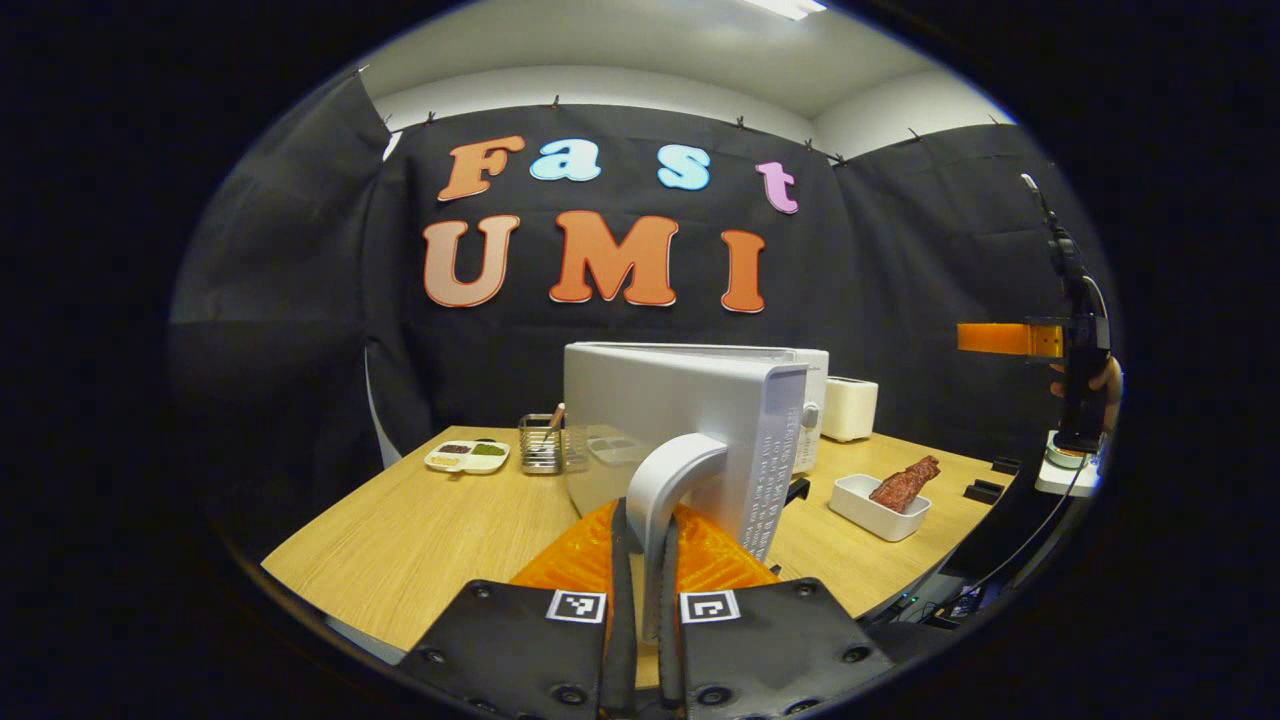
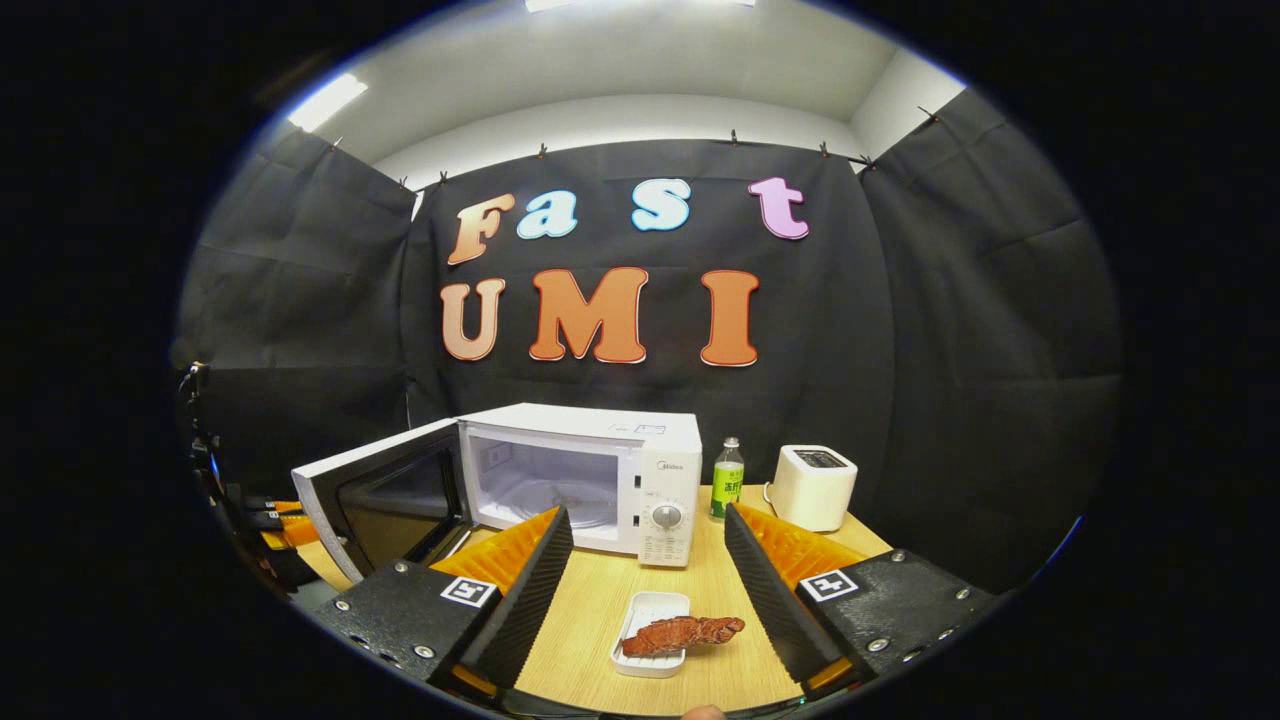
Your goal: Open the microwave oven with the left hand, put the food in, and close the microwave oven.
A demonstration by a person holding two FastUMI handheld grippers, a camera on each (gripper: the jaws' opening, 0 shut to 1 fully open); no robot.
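A toaster (image 2: 812, 486) and green bottle (image 2: 727, 479) stand right of the microwave (image 2: 600, 475). The left gripper (image 1: 640, 560) clamps the door handle (image 1: 665, 480), with the door (image 2: 385, 495) open. The right gripper (image 2: 645, 570) gapes above the reddish food (image 2: 682, 632) in its white tray (image 2: 650, 640), lower centre.

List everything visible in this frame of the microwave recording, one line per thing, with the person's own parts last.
microwave oven: one, white, back of the table, door swung open.
door handle: one, white, between the left gripper's jaws.
food: one, reddish-brown piece, lying across the dish.
dish: one, white, rectangular, on the table in front of the microwave.
bottle: one, green, between microwave and toaster.
toaster: one, white, right of the bottle.
condiment tray: one, white, compartments, far left of the table.
metal holder: one, mesh, beside the tray.
table: one, light wood.
left gripper: jaws closed on the handle.
right gripper: jaws open, above the dish.
hand: one, holding the right gripper.
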